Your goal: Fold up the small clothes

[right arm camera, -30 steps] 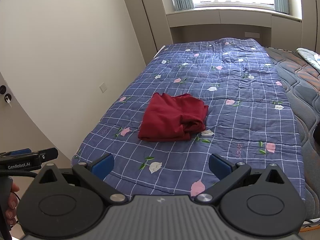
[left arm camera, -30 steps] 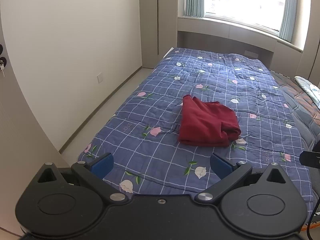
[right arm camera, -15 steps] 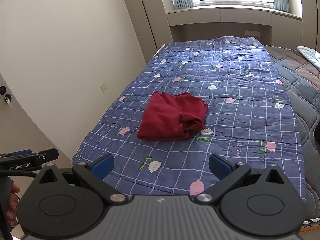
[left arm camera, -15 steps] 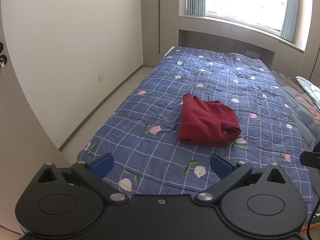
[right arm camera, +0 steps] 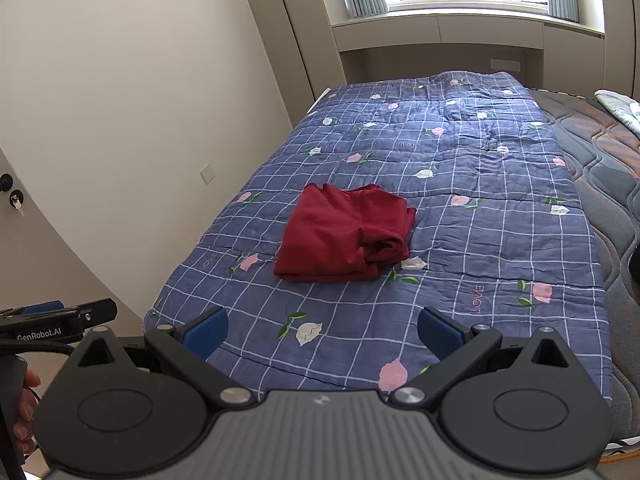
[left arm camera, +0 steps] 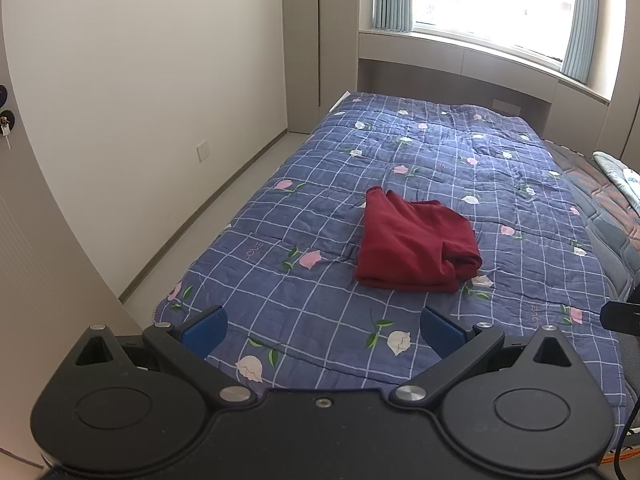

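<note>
A dark red garment [left arm camera: 416, 246] lies folded into a compact bundle on the blue checked floral quilt [left arm camera: 320, 280] of the bed; it also shows in the right wrist view [right arm camera: 348, 234]. My left gripper [left arm camera: 322, 330] is open and empty, held above the foot of the bed, well short of the garment. My right gripper [right arm camera: 322, 330] is open and empty too, at a similar distance. The left gripper's body [right arm camera: 60, 320] shows at the left edge of the right wrist view.
A cream wall [left arm camera: 140, 80] runs along the bed's left side, with a strip of floor [left arm camera: 224, 196] between. A window with curtains [left arm camera: 480, 0] is beyond the head. A grey patterned mattress [right arm camera: 600, 168] and a pale cloth [right arm camera: 618, 106] lie on the right.
Both grippers have drawn back and tilted up slightly, so the bed and garment sit a little lower in view. The garment has not moved.
</note>
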### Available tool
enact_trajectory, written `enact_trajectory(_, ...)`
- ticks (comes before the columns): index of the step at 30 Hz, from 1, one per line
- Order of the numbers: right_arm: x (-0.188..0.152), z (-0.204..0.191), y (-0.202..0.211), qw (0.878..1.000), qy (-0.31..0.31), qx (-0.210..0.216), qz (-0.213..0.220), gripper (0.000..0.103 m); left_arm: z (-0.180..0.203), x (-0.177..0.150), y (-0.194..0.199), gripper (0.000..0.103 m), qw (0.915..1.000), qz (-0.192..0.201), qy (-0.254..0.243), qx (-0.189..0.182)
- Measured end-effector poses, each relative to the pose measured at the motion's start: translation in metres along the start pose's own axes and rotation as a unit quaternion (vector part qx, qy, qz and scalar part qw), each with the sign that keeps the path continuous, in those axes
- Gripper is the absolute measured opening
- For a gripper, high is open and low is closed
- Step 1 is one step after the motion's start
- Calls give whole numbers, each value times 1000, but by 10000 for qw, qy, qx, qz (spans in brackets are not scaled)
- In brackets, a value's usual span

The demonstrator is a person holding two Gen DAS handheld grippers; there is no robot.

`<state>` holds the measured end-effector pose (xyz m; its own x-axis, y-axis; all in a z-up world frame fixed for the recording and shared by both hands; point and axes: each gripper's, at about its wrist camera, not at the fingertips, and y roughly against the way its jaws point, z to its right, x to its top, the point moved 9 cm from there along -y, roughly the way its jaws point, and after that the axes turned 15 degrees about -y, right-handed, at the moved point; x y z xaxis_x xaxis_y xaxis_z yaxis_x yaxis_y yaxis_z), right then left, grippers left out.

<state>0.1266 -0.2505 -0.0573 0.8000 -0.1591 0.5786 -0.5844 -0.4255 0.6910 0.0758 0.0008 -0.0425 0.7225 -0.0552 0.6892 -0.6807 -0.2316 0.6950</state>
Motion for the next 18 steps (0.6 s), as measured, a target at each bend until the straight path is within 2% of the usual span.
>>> enact_trajectory(18,2,3,-1,10000,-18,8,-19,103,2,1,-2,102,10000,-26,-2,9)
